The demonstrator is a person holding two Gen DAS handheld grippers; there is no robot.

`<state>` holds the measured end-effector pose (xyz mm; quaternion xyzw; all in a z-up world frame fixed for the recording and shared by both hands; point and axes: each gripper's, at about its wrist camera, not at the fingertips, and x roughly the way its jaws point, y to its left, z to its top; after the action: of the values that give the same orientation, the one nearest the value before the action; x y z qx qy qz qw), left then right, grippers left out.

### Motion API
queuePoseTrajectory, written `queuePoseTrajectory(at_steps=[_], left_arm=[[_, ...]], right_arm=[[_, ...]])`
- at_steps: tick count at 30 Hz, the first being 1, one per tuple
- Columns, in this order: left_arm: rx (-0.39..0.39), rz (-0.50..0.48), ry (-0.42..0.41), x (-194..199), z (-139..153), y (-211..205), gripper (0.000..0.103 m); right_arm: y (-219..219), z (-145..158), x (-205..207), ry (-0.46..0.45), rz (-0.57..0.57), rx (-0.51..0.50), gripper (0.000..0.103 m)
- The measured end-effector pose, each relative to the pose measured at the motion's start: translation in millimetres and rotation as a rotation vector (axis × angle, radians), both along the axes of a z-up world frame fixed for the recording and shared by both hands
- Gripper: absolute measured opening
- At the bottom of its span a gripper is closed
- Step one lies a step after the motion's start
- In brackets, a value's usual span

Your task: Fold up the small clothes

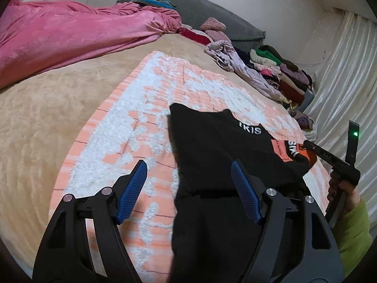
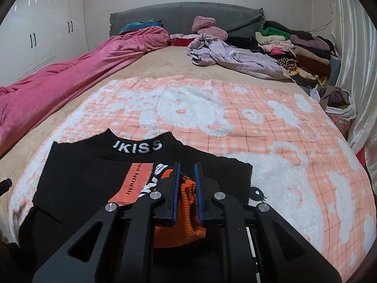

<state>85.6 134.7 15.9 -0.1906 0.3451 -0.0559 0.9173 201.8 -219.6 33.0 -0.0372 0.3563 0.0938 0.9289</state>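
Note:
A small black sweater [image 1: 212, 146] with white collar lettering and an orange patch lies on the peach and white blanket [image 1: 146, 108]. My left gripper [image 1: 188, 176] is open above the sweater's left edge, holding nothing. In the right wrist view the sweater [image 2: 94, 172] lies spread with its collar away from me. My right gripper [image 2: 187, 179] is shut on the sweater's orange ribbed cuff [image 2: 186, 202], folded over the body. The right gripper also shows in the left wrist view [image 1: 306, 144], at the sweater's right side.
A pink duvet [image 2: 59, 80] is bunched along the left of the bed. A lilac garment [image 2: 226, 56] and a stack of folded clothes [image 2: 304, 54] lie at the far right. A grey headboard [image 2: 183, 16] stands behind, a curtain [image 2: 353, 47] on the right.

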Motion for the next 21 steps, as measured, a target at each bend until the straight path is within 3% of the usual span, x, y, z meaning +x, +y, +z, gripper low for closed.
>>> queuePoseTrajectory(at_steps=[8,10,12,16,17,21], left_arm=[[0.042,-0.046,0.012,3,-5,-22,0.066],[0.055,-0.056,0.008,3,-5,-28,0.066],[0.06,-0.071,0.0,4,-2,-33,0.066],[0.076,-0.091,-0.01,8,3,-41,0.066],[0.079,-0.096,-0.009,9,3,-43,0.066],[0.102,-0.109,-0.004,22,6,-50,0.066]], right_arm=[[-5,-11,3,0.015,-0.021,-0.021,0.011],[-8,-13,4,0.009,-0.04,-0.042,0.0],[-13,-17,6,-0.006,-0.074,-0.089,0.0],[-36,-20,6,0.019,-0.104,-0.014,0.0],[-41,-21,4,0.032,-0.098,0.013,0.001],[-54,-29,-4,0.089,-0.075,0.112,0.027]])
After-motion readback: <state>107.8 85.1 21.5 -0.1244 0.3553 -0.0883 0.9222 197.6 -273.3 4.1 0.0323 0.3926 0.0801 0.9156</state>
